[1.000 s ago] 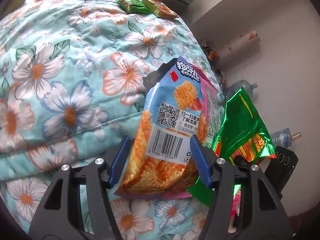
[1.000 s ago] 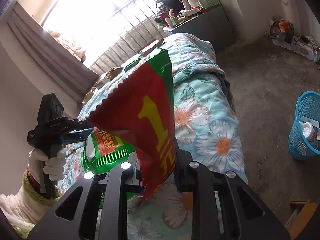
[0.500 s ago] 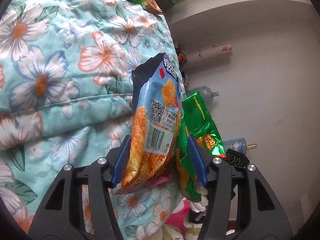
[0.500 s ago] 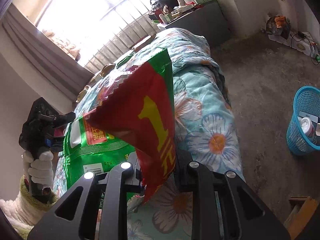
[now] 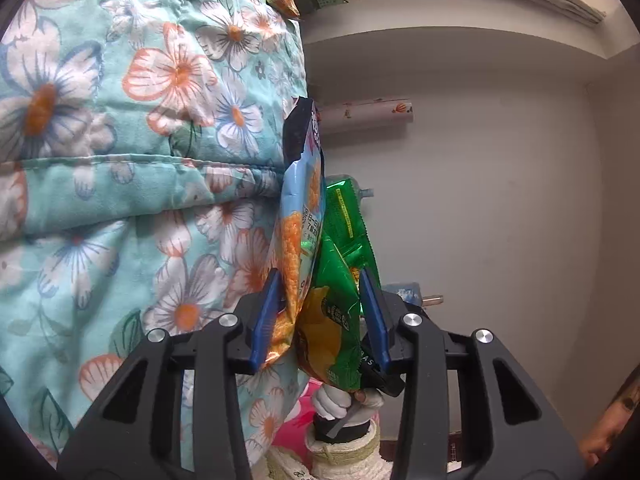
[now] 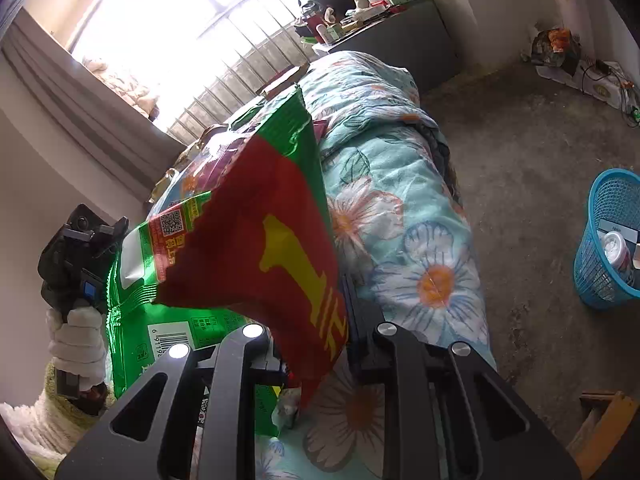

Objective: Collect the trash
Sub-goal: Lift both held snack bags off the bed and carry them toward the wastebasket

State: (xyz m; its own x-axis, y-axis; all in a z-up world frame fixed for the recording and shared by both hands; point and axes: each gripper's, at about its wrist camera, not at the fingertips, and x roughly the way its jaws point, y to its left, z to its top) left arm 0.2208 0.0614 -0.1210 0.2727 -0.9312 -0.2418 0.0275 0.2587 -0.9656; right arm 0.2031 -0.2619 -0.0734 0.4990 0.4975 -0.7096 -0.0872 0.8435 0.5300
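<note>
The left gripper (image 5: 322, 312) has just been closing its blue fingers (image 5: 266, 316), and two snack bags stand between them: a blue and orange packet (image 5: 298, 240) against the left finger and a green packet (image 5: 334, 320) against the right one, both pressed together upright beside the edge of the bed's floral quilt (image 5: 132, 140). The right gripper (image 6: 316, 360) is clenched on the lower corner of a red and green wrapper (image 6: 280, 248), which stands up above its fingers and over the quilt. In the right wrist view the left gripper (image 6: 86, 258) is at the far left, held by a white-gloved hand (image 6: 76, 344) and touching the green packet (image 6: 132, 300). A blue mesh basket (image 6: 600, 280) with some items inside stands on the concrete floor (image 6: 520, 184), well apart from the bed.
</note>
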